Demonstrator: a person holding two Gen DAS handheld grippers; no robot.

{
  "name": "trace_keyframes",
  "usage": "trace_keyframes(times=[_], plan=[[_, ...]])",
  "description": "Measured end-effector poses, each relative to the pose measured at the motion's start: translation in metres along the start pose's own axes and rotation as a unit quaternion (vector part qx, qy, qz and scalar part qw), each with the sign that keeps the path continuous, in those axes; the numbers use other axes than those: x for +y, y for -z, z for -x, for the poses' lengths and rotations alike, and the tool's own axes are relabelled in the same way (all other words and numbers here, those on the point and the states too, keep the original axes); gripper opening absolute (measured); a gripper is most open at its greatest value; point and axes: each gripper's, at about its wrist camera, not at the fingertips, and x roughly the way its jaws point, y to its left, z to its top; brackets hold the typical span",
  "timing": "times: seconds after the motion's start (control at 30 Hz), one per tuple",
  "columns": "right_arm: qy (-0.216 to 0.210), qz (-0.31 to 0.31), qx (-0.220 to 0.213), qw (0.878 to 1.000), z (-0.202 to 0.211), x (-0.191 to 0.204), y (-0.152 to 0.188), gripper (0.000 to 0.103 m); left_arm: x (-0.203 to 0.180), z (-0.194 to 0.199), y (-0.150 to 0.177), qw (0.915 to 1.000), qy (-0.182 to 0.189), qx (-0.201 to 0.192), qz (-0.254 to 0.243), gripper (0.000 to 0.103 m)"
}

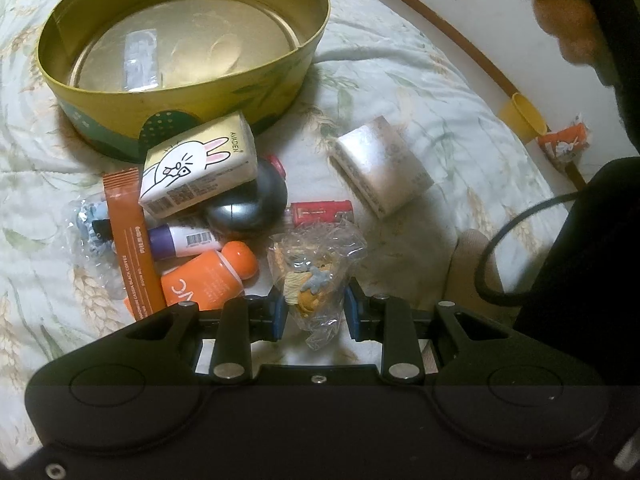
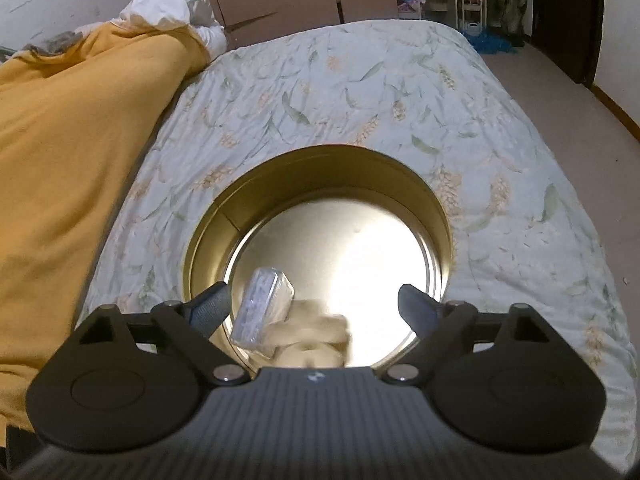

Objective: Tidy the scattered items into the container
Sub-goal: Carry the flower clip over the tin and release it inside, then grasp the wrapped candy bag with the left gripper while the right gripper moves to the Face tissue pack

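- Bedroom setup: everything's on a bed with a pale leaf-print quilt (image 1: pixel 400 92), mustard blanket (image 2: pixel 72 152) bunched along one side, shelves way off in the back of the room.
- Nearest thing in the left wrist view: the left gripper (image 1: pixel 316 312) is straddling a small toy figure in a crinkly clear bag (image 1: pixel 312 276). The blue pads sit either side of the bag's lower end with a bit of daylight on each side, so I'd call it partly open and not pinching yet. Can't tell if one pad is brushing the plastic.
- The key bit: the bag's long axis runs pretty much straight away from the claw, up the middle of the gap, so a squeeze would close across its narrow way.
- Just past it on the left is the pile: orange bottle (image 1: pixel 212 276), orange coffee stick sachet (image 1: pixel 132 236), a white tube with a purple cap (image 1: pixel 184 240), a dark grey egg-shaped thing (image 1: pixel 248 204), a bunny-print carton (image 1: pixel 200 168). A red tube (image 1: pixel 320 212) and a silvery-white box (image 1: pixel 380 168) lie off right.
- Farthest: the round yellow tin (image 1: pixel 184 92), dead ahead and slightly left, behind the pile.
- The right gripper (image 2: pixel 314 304) hangs over that tin's gold inside with fingers spread wide, holding nothing; a clear-wrapped packet (image 2: pixel 264 308) lies on the tin floor below it.
- So the left hand's clearly the nearer one for the bagged toy.
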Motion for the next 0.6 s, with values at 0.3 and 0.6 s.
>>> trace_keyframes(times=[0.3, 0.6], plan=[[0.005, -0.005, 0.016, 1.0, 0.007, -0.016, 0.018, 0.098, 0.0, -0.001, 0.001, 1.0, -0.002, 0.002, 0.001, 0.026], [0.017, 0.014, 0.045, 0.999, 0.01, -0.022, 0.043, 0.099, 0.0, -0.001, 0.002, 1.0, -0.004, 0.003, 0.001, 0.026]])
